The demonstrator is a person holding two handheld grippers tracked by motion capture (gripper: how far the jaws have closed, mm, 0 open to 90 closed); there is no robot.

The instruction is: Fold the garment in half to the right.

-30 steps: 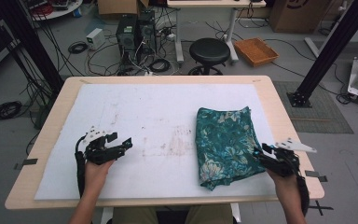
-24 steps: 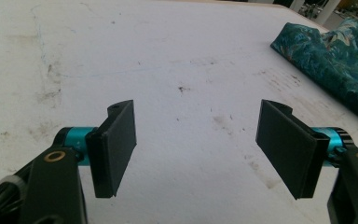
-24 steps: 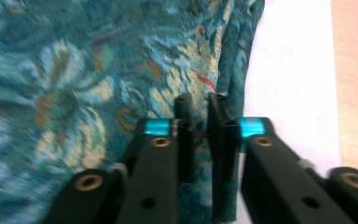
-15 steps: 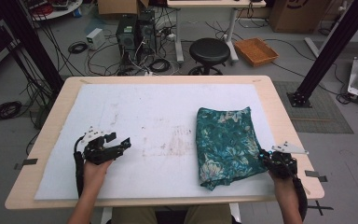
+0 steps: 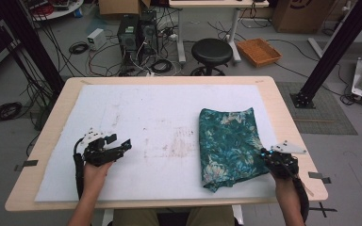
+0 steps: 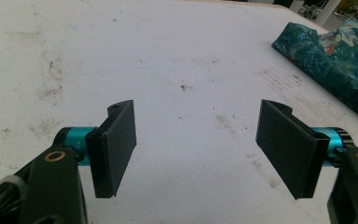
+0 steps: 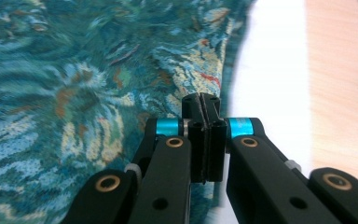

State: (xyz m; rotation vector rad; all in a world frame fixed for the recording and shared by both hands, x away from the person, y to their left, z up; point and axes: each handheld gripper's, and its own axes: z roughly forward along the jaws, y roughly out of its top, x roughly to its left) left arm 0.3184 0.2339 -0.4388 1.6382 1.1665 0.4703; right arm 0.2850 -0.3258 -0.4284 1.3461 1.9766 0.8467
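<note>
Right claw [image 7: 204, 140]: jaws together, having just been closing, pads meeting at the right edge of the cloth [image 7: 84, 93]. Whether a thin layer of fabric is pinched between them cannot be told; the pads look flush, the hem running right at their tips. Judged purpose: catching that edge to lift or fold the cloth, which is why the claw comes in low from the near right corner. Cloth spreads ahead and to the left of this claw; white mat [image 7: 270, 70] and bare wood of the tabletop [image 7: 340, 84] lie to its right. Left claw [image 6: 205, 144]: jaws wide apart, nothing between them, hovering over the stained mat, likely waiting its turn; cloth sits well off, ahead and to its right. High view places both at once: right claw [image 5: 277, 159] at the cloth's [image 5: 228, 146] near right edge, left claw [image 5: 115, 147] well apart across bare mat, cloth folded to a rough rectangle on the right half of the tabletop [image 5: 283, 103]. The right claw's camera gives the pad contact and hem line, which from above are too small to read; the high view alone gives the cloth's whole outline and the spacing between hands.
</note>
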